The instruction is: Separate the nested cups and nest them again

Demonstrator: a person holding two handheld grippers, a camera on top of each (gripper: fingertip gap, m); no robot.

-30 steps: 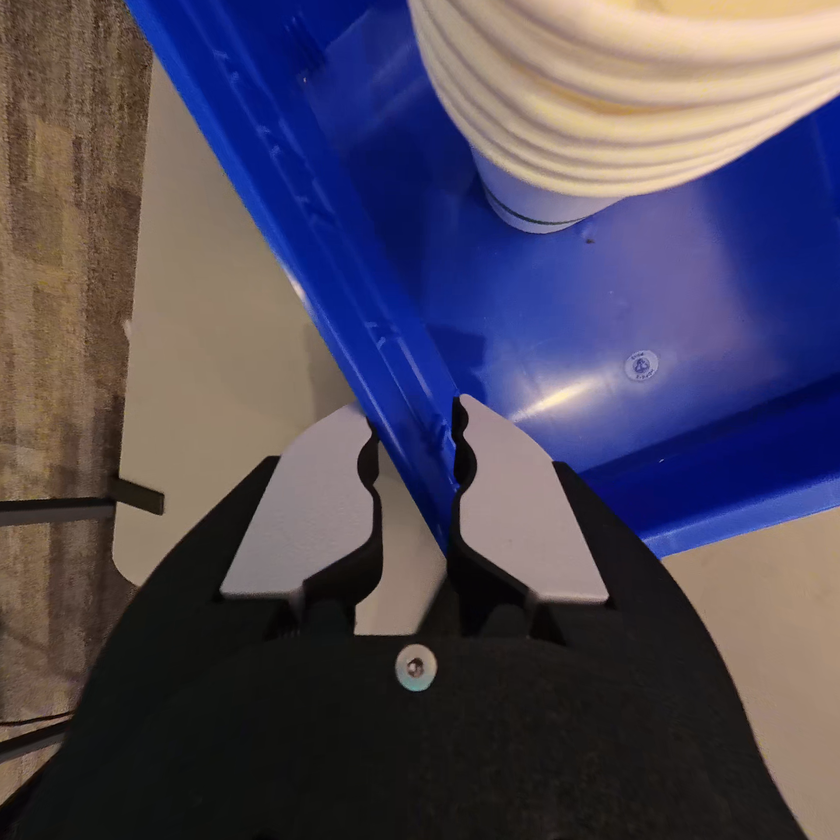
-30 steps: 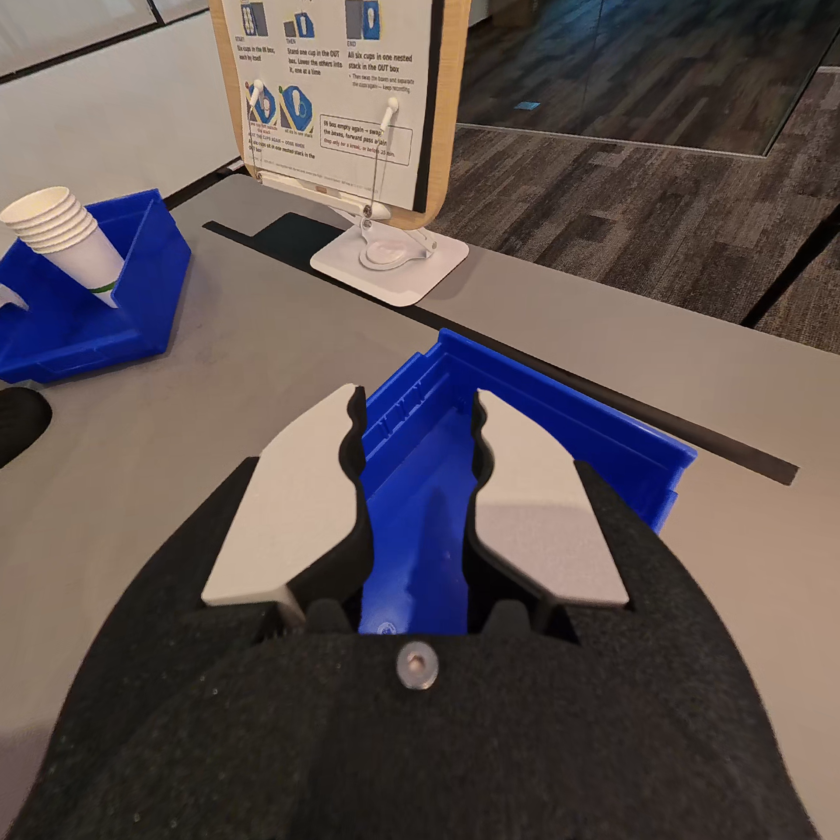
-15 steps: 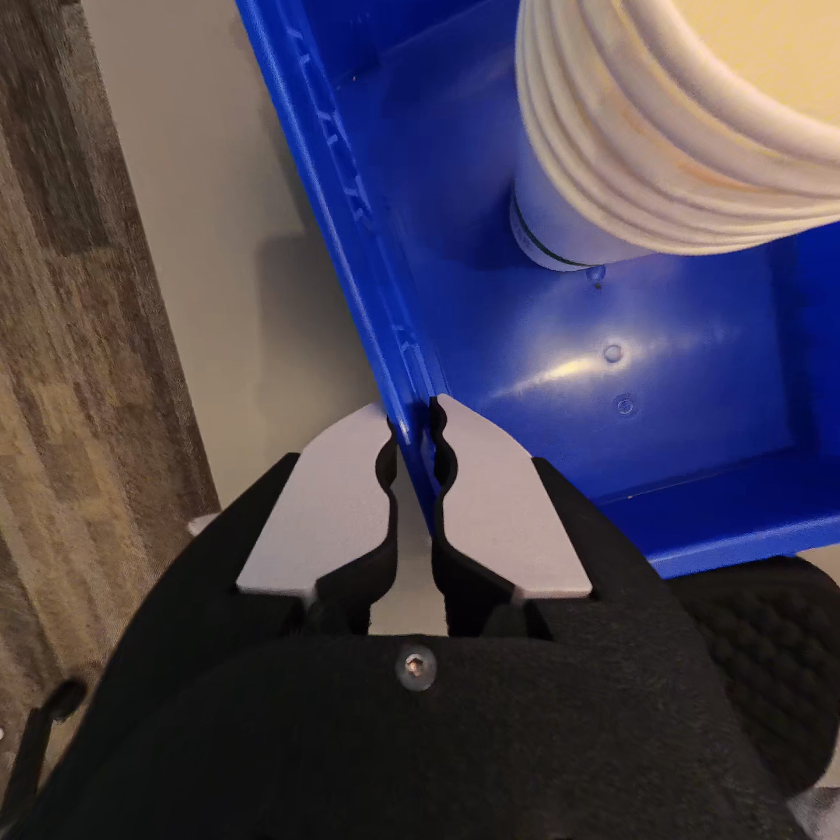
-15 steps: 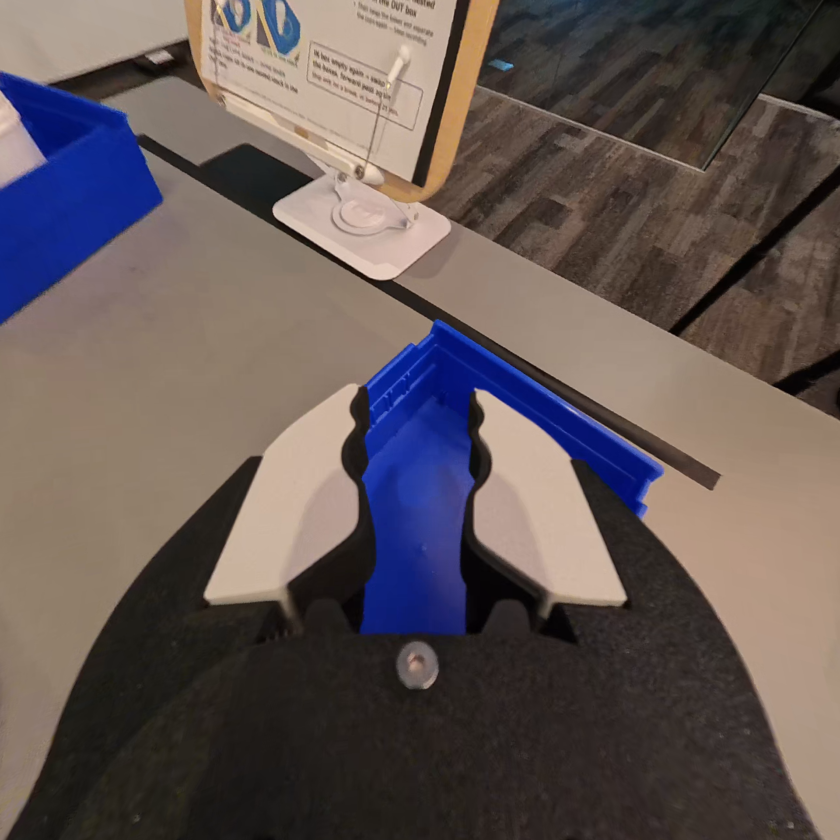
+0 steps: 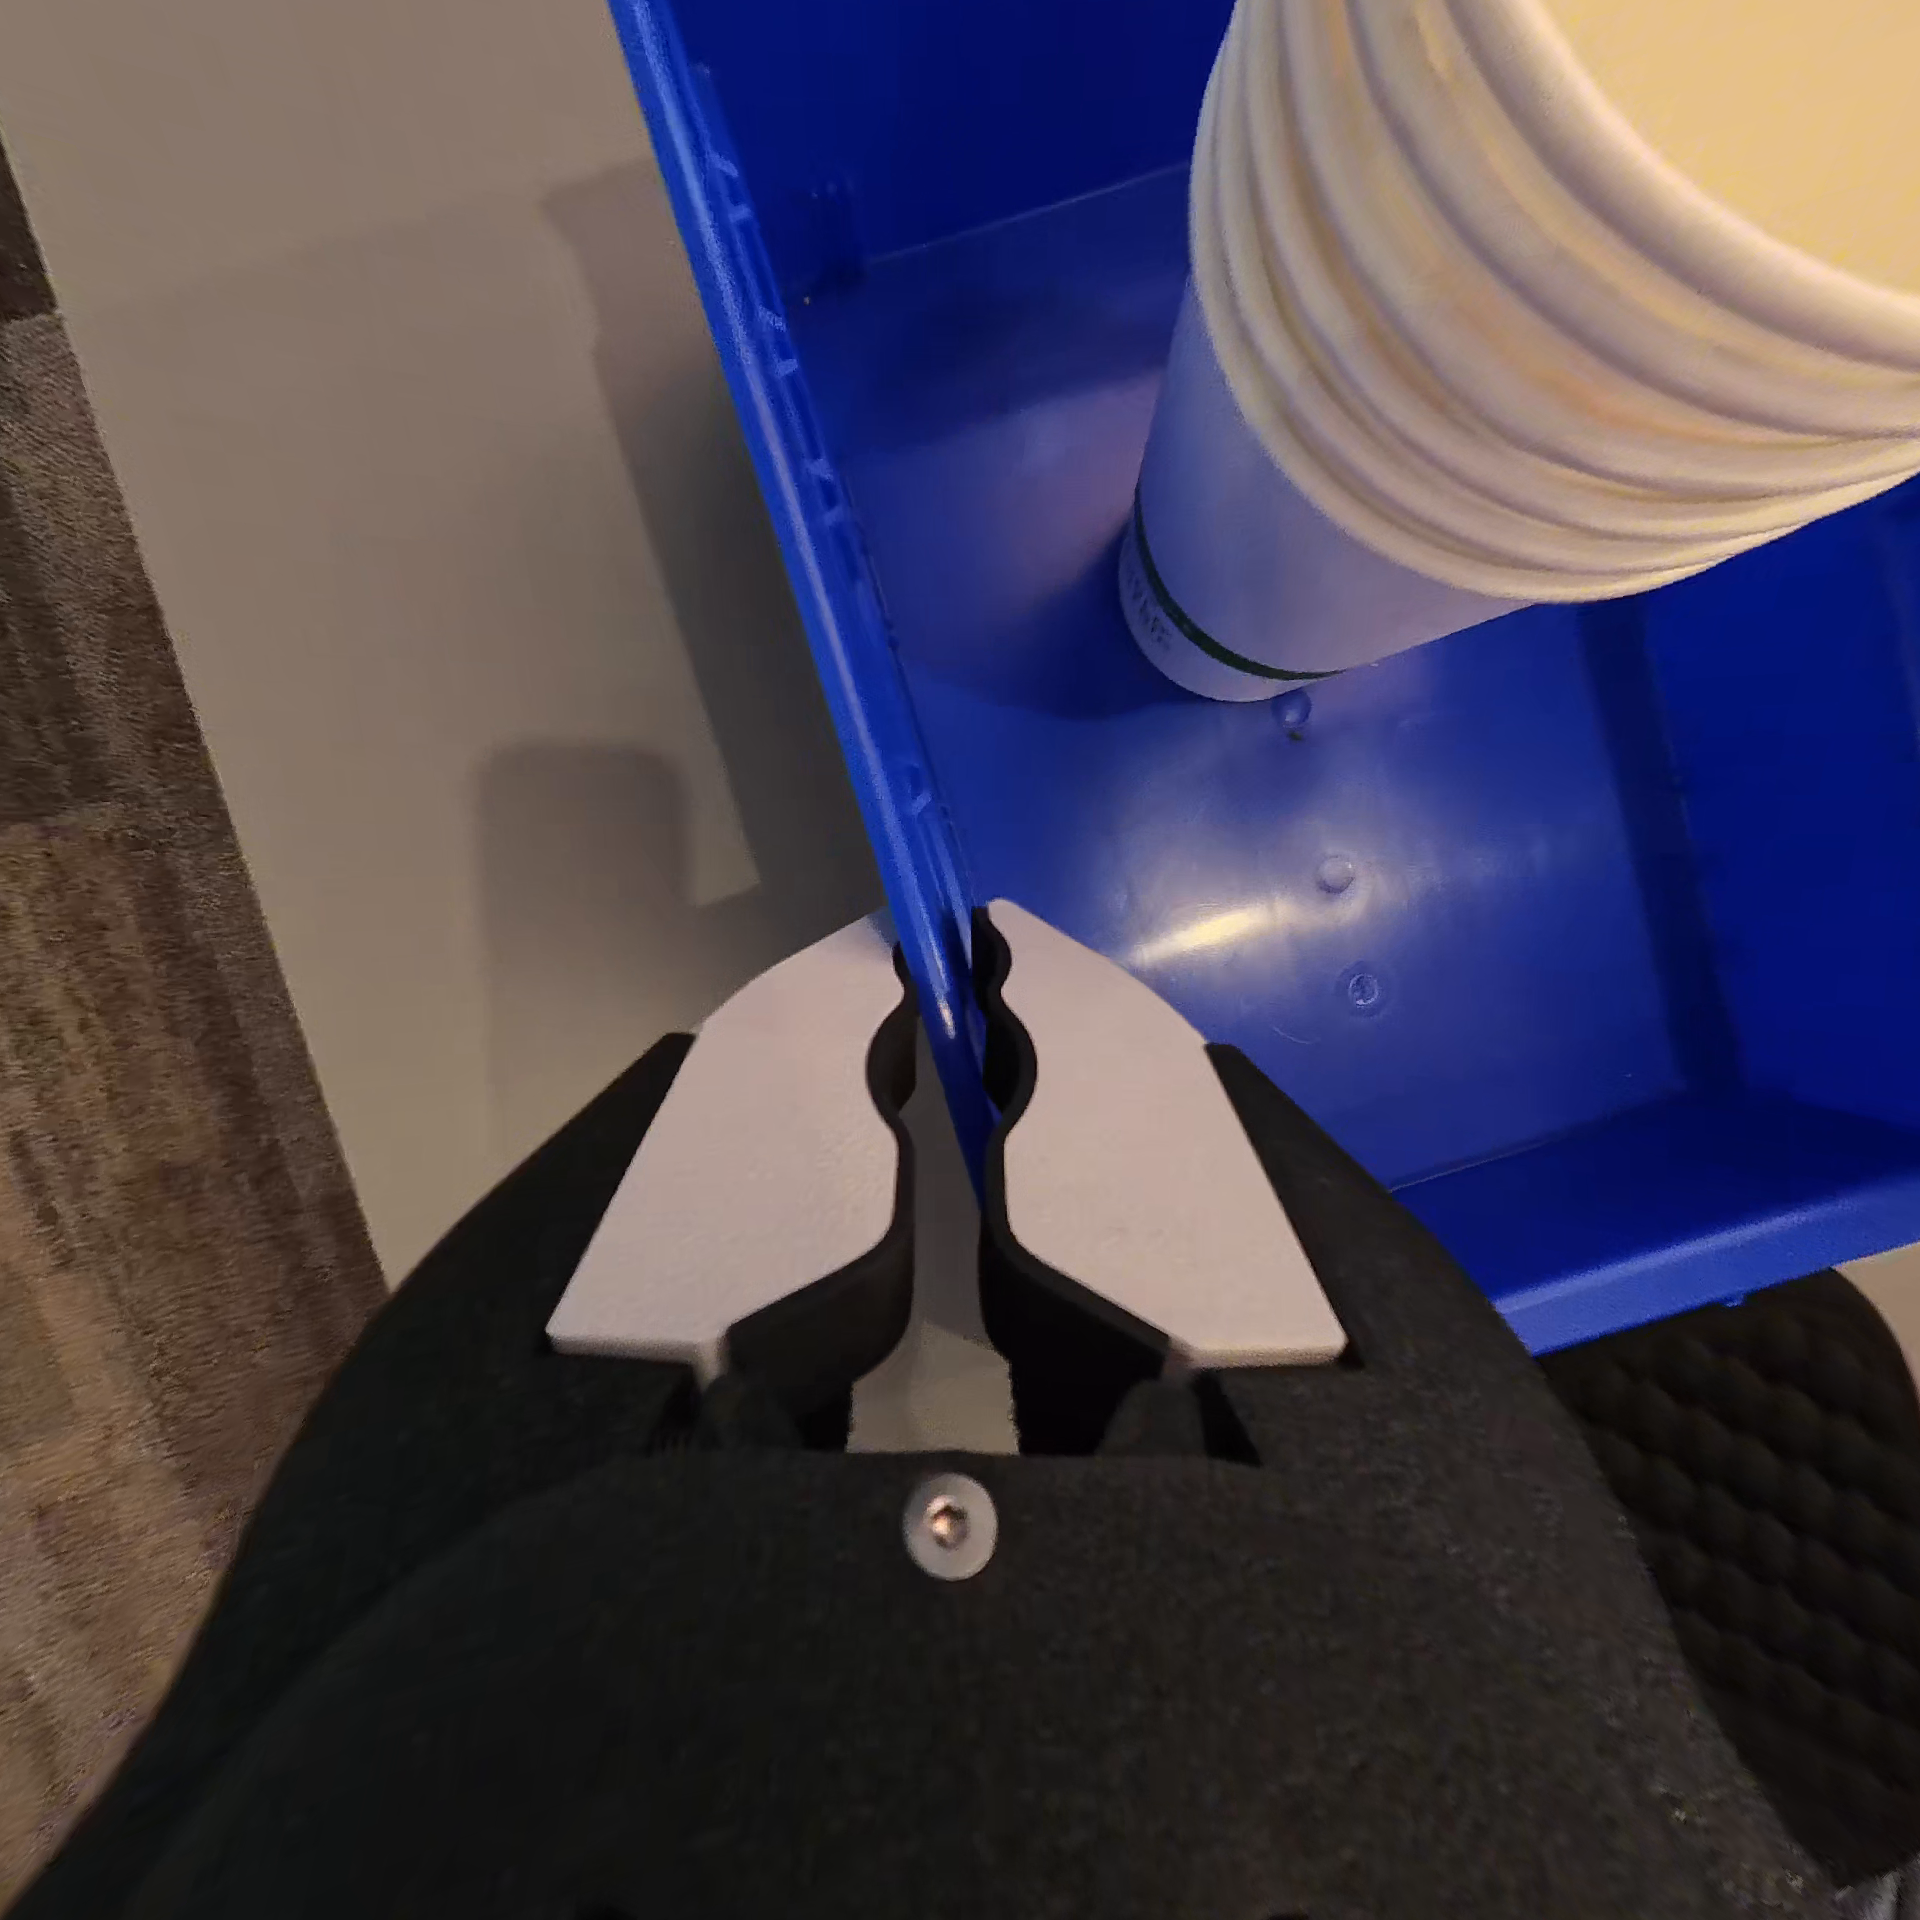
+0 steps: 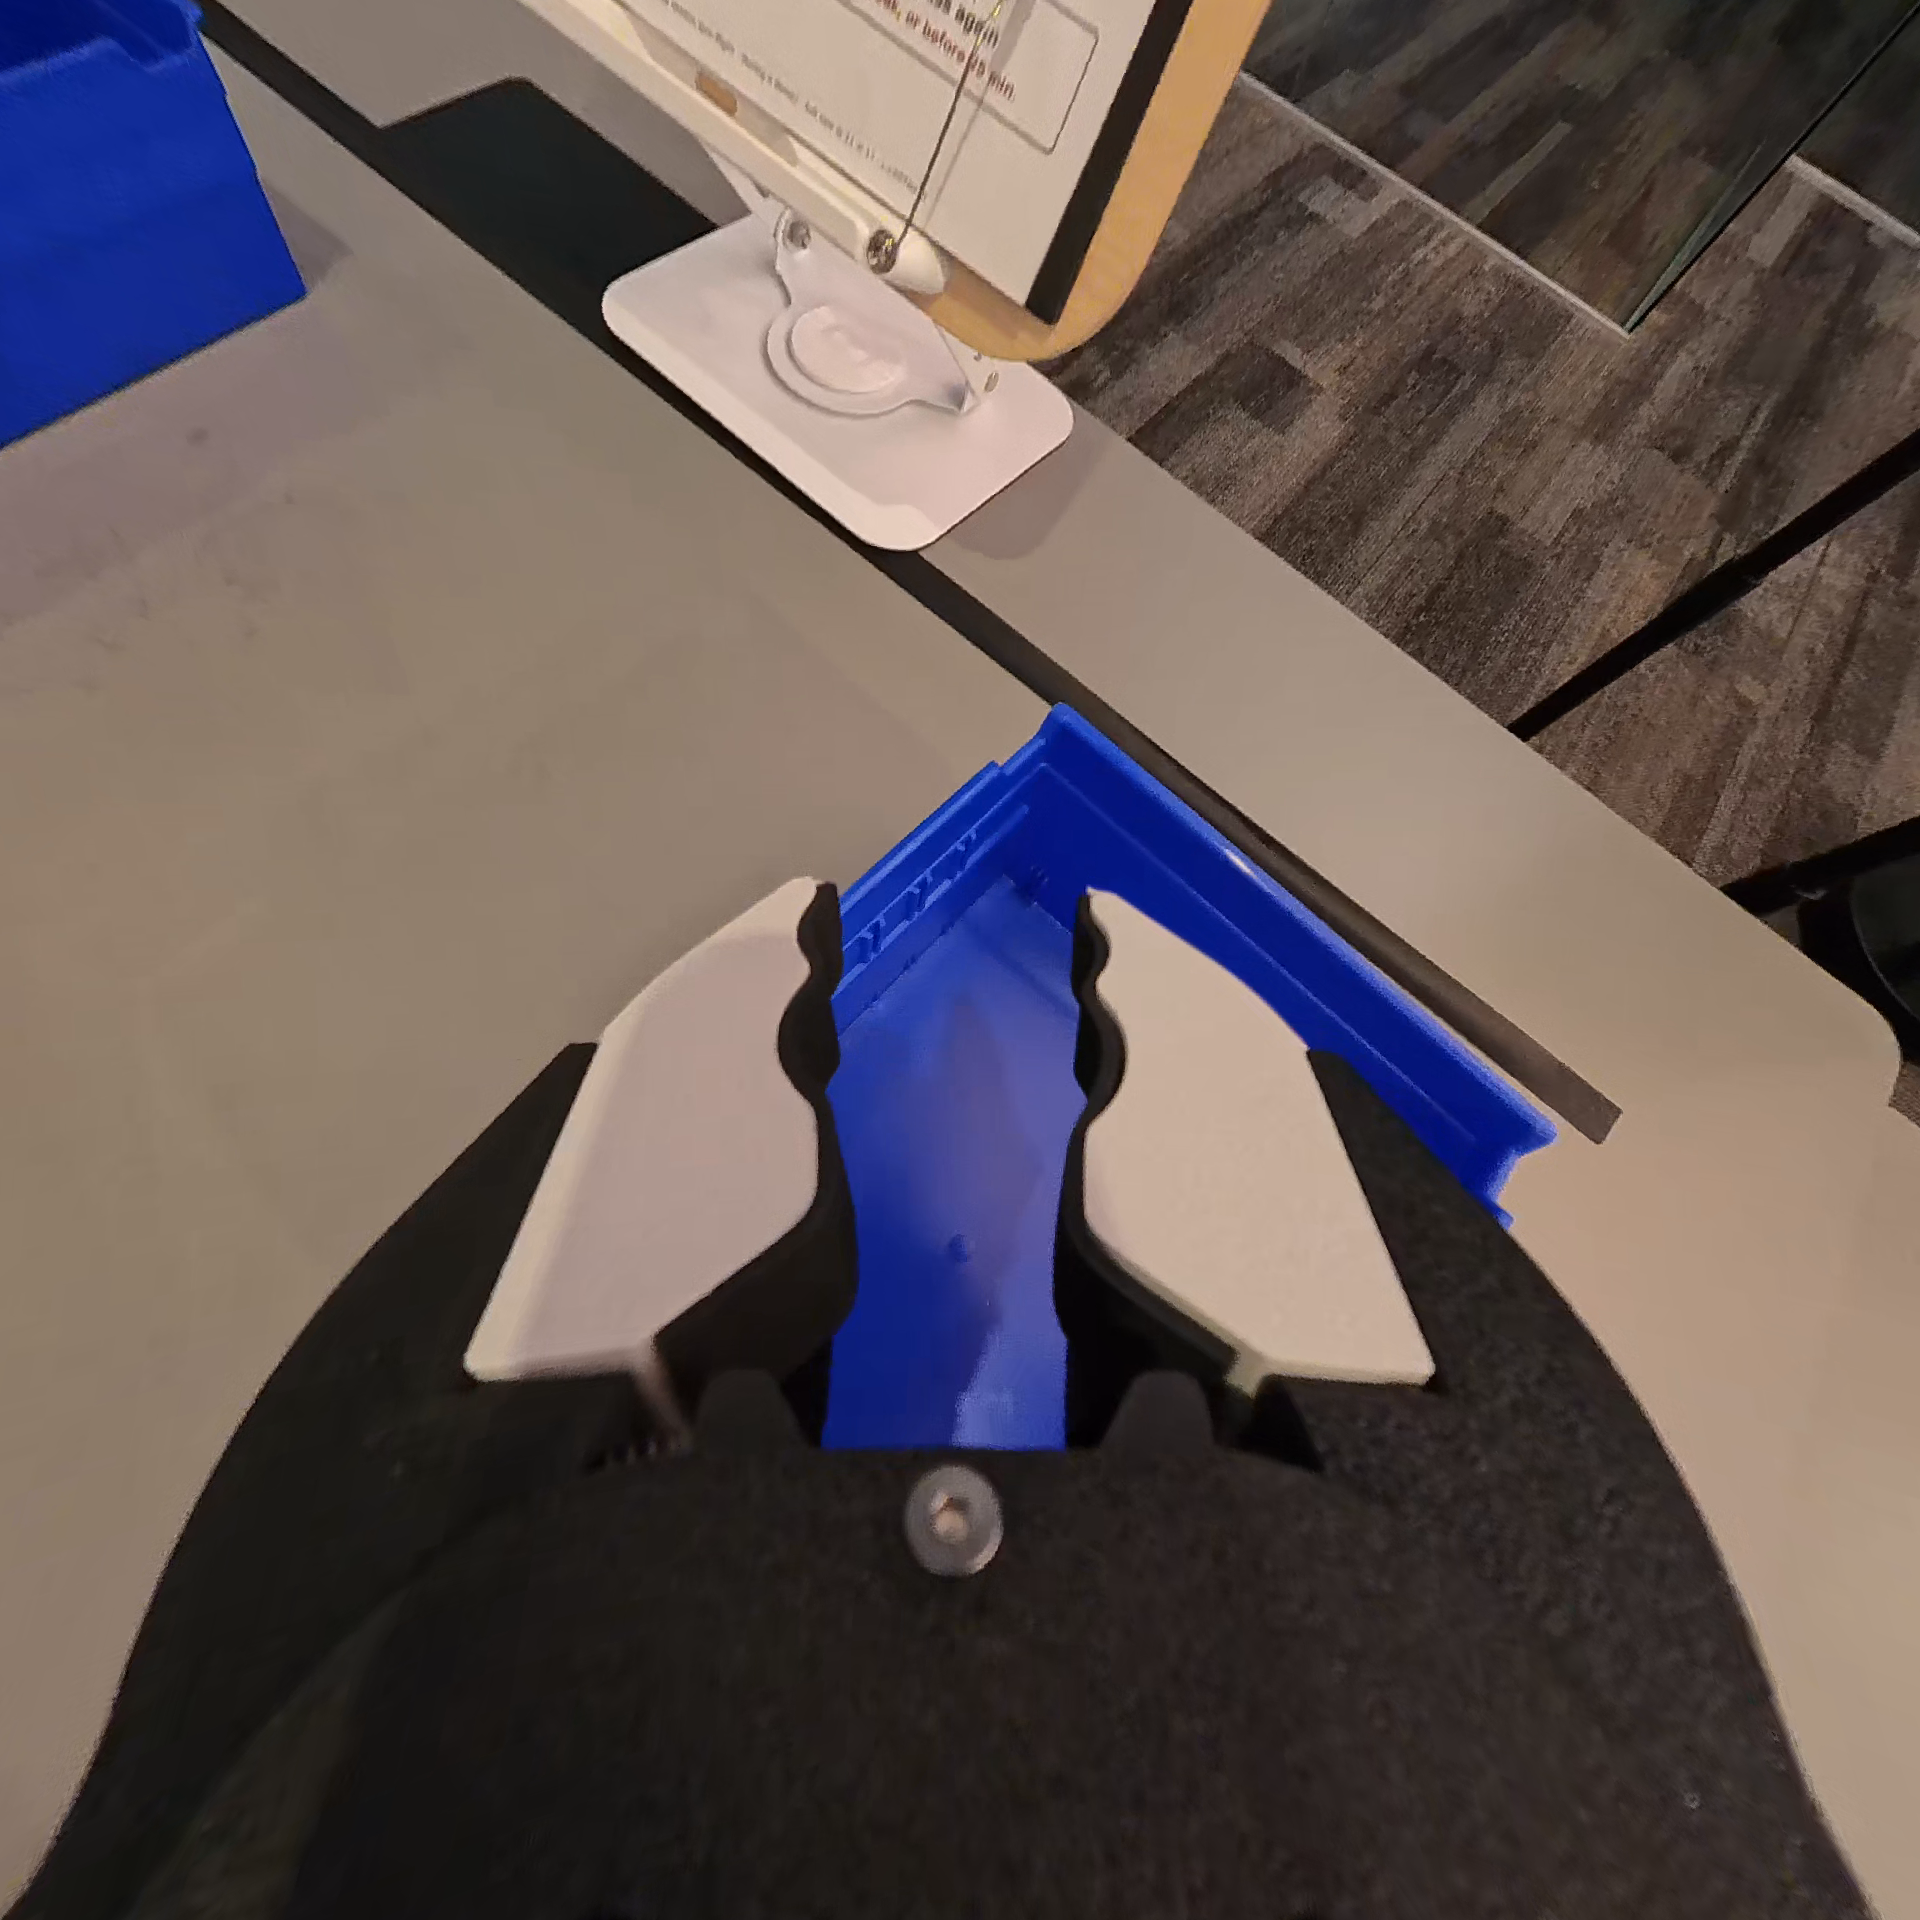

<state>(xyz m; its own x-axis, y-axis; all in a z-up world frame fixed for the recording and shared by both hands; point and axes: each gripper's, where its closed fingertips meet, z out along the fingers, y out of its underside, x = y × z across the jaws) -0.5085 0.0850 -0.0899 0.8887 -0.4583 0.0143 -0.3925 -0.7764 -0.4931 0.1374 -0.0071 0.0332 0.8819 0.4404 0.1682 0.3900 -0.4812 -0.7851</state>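
Left claw (image 5: 940, 940): my fingers pinch the wall of the blue bin (image 5: 831, 582).
Cups (image 5: 1455, 343): nested, leaning inside that bin.
Right claw (image 6: 951, 914): mine, held wide over an empty bin (image 6: 1247, 925).

a cream-white stack of cups (image 5: 1475, 343) with a thin green band near its base is seen in a bright blue bin (image 5: 1351, 914). grey fingers (image 6: 675, 1143) are set in black, and the floor (image 6: 1455, 364) is patterned in mottled brown-grey.
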